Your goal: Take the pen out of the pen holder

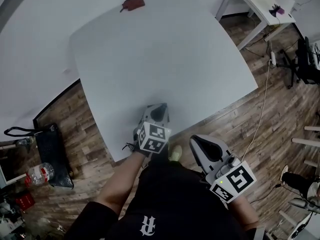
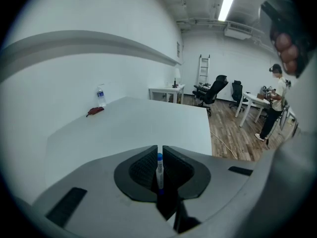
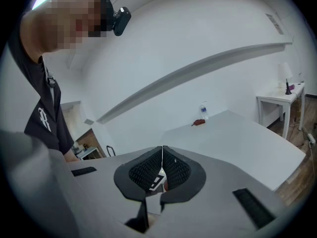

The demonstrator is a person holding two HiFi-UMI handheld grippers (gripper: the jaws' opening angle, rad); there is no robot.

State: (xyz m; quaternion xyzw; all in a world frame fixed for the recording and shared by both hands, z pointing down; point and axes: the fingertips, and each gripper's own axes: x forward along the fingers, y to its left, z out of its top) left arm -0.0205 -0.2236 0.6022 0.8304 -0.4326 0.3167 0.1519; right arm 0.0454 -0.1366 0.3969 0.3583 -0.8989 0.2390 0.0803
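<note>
The left gripper [image 2: 160, 151] grips a white pen [image 2: 160, 172] with a blue cap near the table [image 1: 165, 54] edge, while the right gripper [image 3: 162, 155] is closed and empty.

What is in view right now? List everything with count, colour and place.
table: one, white, centre
water bottle: one, clear, table's far edge
red-brown object: one, beside that bottle, kind unclear
pen: one, white with blue cap, in the jaws of the left gripper
bag: one, black, floor left of table
plastic bottle: one, clear with red label, floor by bag
side table: one, white, far right
office chairs: two, black, beyond table
left gripper: grey, over table's near edge, shut on pen
right gripper: grey, off the table, jaws together
</note>
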